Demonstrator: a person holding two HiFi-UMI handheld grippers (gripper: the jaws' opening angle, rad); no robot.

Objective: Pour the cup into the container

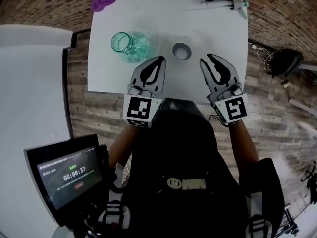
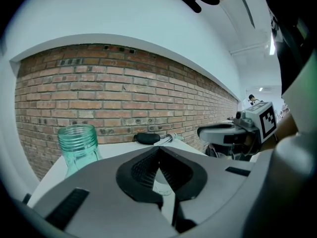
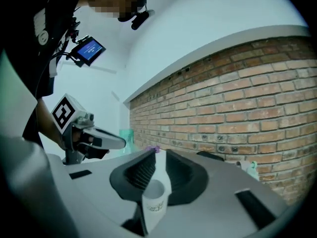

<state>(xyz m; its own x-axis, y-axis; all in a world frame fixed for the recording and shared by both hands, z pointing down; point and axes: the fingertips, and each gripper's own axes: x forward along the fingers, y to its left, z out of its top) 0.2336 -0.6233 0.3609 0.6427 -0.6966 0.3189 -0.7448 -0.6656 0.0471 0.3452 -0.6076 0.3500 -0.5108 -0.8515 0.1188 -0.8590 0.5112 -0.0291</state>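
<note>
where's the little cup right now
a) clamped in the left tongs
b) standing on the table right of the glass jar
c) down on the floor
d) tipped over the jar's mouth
b: in the head view the cup stands upright on the white table, to the right of the green glass jar and apart from it.

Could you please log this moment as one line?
cup: standing on table | left gripper: shut | right gripper: open, empty

The jar [image 1: 130,46] is teal, the table [image 1: 213,29] white, the brick wall [image 2: 124,83] reddish-brown.
</note>
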